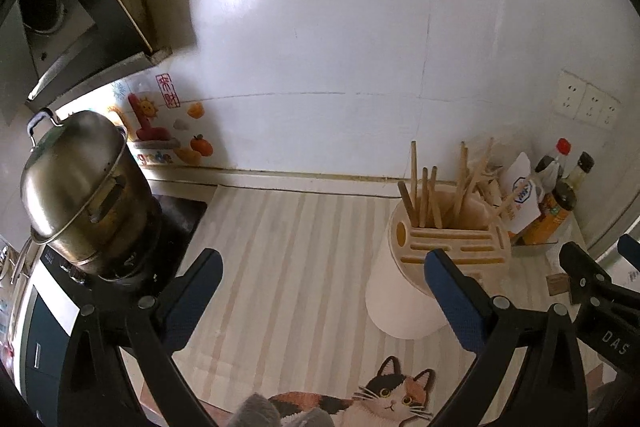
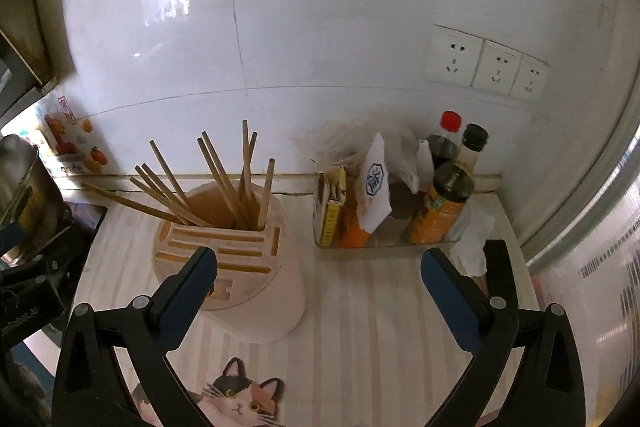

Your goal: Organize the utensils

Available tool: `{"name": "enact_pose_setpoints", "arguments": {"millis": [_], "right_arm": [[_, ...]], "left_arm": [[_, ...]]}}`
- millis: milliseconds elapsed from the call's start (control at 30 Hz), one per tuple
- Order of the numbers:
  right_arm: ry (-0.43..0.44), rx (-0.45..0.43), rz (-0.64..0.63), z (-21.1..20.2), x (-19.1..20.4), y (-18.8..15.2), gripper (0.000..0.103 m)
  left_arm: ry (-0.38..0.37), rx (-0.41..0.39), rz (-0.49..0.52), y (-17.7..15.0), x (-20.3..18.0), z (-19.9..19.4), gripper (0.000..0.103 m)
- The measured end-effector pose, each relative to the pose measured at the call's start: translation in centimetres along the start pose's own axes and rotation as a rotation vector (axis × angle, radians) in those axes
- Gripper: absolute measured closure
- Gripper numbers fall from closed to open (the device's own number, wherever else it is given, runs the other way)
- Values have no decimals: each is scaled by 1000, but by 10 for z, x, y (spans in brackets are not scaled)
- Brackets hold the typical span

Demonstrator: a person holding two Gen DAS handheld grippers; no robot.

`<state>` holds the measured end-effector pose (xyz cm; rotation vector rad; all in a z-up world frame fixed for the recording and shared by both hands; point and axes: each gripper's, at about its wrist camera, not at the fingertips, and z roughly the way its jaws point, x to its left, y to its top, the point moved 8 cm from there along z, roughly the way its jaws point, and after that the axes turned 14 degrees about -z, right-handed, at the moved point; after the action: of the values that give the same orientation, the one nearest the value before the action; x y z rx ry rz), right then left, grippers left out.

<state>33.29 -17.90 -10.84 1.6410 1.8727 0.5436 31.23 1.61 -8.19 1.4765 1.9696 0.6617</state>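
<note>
A round cream utensil holder (image 1: pixel 404 291) with knife slots on top stands on the striped mat; it also shows in the right wrist view (image 2: pixel 256 291). Several wooden chopsticks (image 2: pixel 224 179) stand loosely in its back compartment, also seen in the left wrist view (image 1: pixel 432 187). My left gripper (image 1: pixel 324 267) is open and empty, hovering above the mat left of the holder. My right gripper (image 2: pixel 318 265) is open and empty, just right of the holder. The right gripper's frame shows at the left wrist view's right edge (image 1: pixel 592 283).
A steel pot with lid (image 1: pixel 80 187) sits on the stove at the left. A clear tray of sauce bottles and packets (image 2: pixel 400 199) stands by the back wall at the right. Wall sockets (image 2: pixel 492 67) are above it. A cat picture (image 2: pixel 240 399) marks the mat's near edge.
</note>
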Motion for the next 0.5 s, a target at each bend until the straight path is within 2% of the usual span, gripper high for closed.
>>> {"name": "enact_pose_setpoints", "arguments": {"millis": [167, 500], "right_arm": [[-29, -38, 22, -35, 0, -6, 0], [-100, -151, 70, -157, 7, -37, 0]], "left_arm": [[-40, -32, 13, -3, 7, -38, 0], [-125, -111, 53, -25, 33, -138, 0]]}}
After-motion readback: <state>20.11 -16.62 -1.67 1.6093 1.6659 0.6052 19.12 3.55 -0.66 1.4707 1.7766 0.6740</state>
